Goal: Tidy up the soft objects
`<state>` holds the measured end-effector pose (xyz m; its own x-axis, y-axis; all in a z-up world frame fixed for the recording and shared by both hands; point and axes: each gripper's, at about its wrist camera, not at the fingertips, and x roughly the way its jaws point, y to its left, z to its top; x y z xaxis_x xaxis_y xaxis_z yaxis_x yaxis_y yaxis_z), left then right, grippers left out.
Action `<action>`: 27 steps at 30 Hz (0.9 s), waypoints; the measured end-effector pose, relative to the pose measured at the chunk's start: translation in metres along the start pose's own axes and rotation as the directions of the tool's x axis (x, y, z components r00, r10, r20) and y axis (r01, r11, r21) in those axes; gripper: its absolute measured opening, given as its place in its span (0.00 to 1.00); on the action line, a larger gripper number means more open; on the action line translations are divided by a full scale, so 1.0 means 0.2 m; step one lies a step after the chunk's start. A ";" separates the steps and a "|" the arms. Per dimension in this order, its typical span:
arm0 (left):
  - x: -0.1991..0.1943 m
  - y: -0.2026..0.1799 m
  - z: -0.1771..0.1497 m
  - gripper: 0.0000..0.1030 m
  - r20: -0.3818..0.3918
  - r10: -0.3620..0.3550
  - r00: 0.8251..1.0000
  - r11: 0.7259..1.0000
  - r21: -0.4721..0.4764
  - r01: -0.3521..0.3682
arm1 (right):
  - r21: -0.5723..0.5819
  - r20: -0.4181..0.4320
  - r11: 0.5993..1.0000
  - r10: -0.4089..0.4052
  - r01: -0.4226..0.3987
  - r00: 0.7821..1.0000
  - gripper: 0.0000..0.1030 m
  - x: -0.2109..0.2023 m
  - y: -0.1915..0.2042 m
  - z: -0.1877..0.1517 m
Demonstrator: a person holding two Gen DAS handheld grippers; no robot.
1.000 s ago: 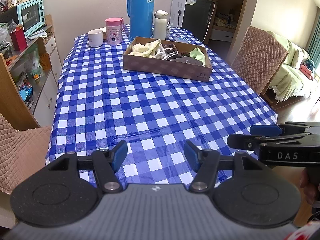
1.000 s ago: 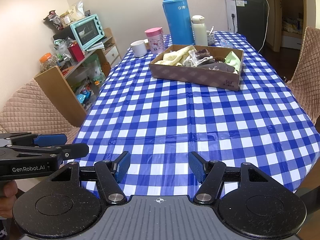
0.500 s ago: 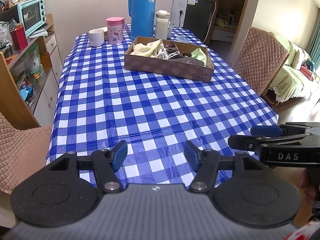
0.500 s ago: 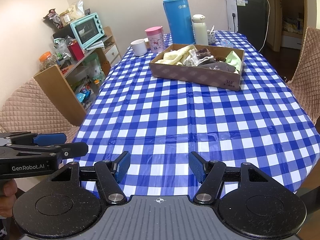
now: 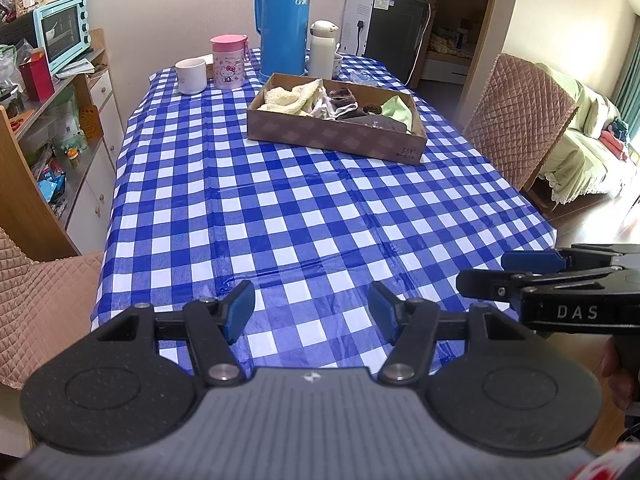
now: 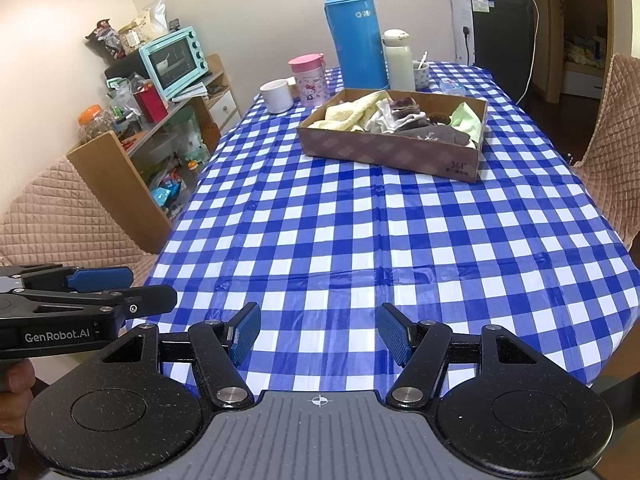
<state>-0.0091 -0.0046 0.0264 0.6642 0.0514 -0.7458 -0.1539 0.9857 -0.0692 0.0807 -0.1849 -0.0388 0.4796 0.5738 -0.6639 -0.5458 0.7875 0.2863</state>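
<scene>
A brown cardboard box point(image 5: 336, 136) point(image 6: 384, 152) stands at the far end of the blue checked table. It holds soft things: a yellow towel point(image 5: 292, 98) point(image 6: 352, 114), white and brown socks point(image 5: 340, 106) point(image 6: 400, 114), a grey cloth point(image 6: 436, 134) and a green cloth point(image 5: 396, 110) point(image 6: 466, 120). My left gripper point(image 5: 311, 310) is open and empty over the near table edge. My right gripper point(image 6: 319, 332) is open and empty beside it. Each shows side-on in the other's view, the right one point(image 5: 520, 272) and the left one point(image 6: 116, 292).
Behind the box stand a blue thermos point(image 5: 284, 24), a white flask point(image 5: 322, 50), a pink cup point(image 5: 229, 62) and a white mug point(image 5: 191, 76). Quilted chairs point(image 5: 516, 120) flank the table. A shelf with a teal oven point(image 6: 172, 60) is at the left.
Both grippers have stayed open and empty. The left wrist view has shifted slightly, with the box sitting a little lower and closer in frame.
</scene>
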 end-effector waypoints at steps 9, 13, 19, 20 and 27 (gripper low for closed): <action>0.00 0.00 0.00 0.58 0.000 0.000 1.000 1.000 0.000 0.000 | 0.002 -0.001 1.000 -0.001 0.001 1.000 0.63 0.00 -0.01 0.00; 0.01 0.00 0.00 0.58 0.000 0.001 1.000 1.000 0.000 -0.001 | 0.002 0.000 1.000 -0.001 0.001 1.000 0.63 0.00 -0.01 0.00; 0.01 0.00 0.00 0.58 -0.001 0.001 1.000 1.000 -0.001 -0.001 | 0.002 -0.001 1.000 -0.001 0.001 1.000 0.63 0.00 0.00 0.00; 0.01 0.00 0.00 0.58 -0.001 0.000 1.000 1.000 -0.001 0.000 | 0.002 -0.001 1.000 -0.001 0.001 1.000 0.63 0.00 -0.01 0.00; 0.01 0.00 0.00 0.58 -0.001 0.000 1.000 1.000 -0.001 0.000 | 0.004 -0.003 1.000 -0.002 0.002 1.000 0.63 0.00 -0.01 0.01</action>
<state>-0.0070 -0.0047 0.0253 0.6633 0.0514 -0.7466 -0.1545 0.9855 -0.0694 0.0822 -0.1854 -0.0385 0.4782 0.5717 -0.6667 -0.5420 0.7894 0.2881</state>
